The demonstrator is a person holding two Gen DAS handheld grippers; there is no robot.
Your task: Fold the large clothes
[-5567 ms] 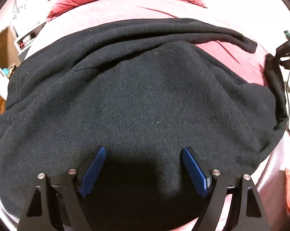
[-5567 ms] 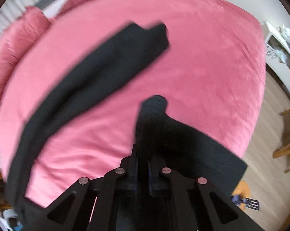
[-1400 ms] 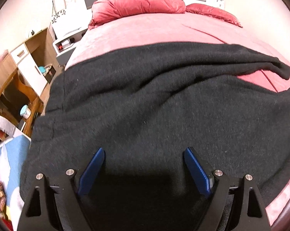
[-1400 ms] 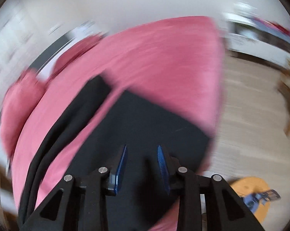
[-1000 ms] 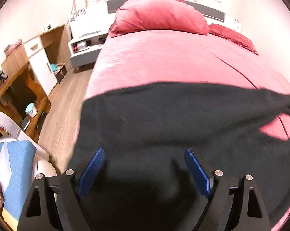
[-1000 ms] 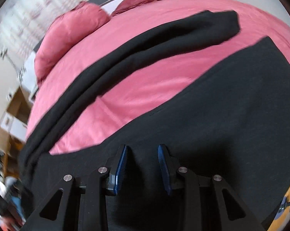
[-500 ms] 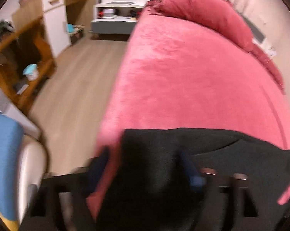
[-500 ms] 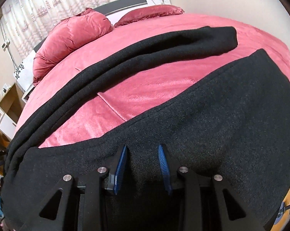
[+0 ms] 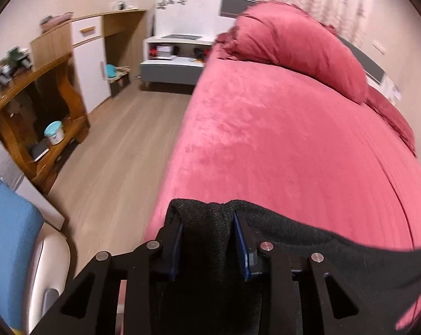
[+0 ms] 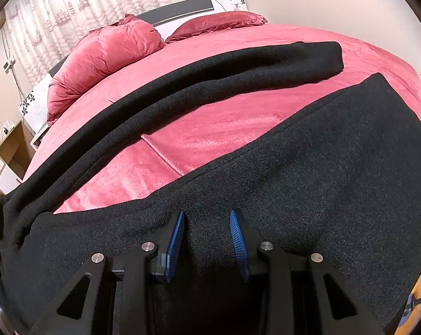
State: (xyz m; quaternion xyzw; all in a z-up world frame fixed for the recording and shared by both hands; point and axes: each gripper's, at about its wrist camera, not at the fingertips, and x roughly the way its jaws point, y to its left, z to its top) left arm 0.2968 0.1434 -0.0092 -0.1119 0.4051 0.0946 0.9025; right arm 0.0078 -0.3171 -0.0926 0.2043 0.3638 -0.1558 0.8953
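A large black fleece garment [image 10: 308,173] lies spread over a pink bed [image 10: 224,122], with one long sleeve [image 10: 210,75] stretched across the bed behind it. In the left wrist view my left gripper [image 9: 207,217] is shut on a bunched corner of the black garment [image 9: 207,223] at the bed's left side. In the right wrist view my right gripper [image 10: 206,220] hovers over the garment's body with its jaws partly open and nothing between them.
Pink pillows [image 10: 104,55] lie at the head of the bed. Left of the bed are a wood floor [image 9: 121,145], a wooden desk [image 9: 34,106], a white cabinet [image 9: 90,55] and a low white shelf [image 9: 174,53]. A blue-covered seat [image 9: 9,245] is at the lower left.
My left gripper swung left to the garment's edge and closed on a corner of it. My right gripper let go of the cloth earlier and now holds steady, partly open, above it.
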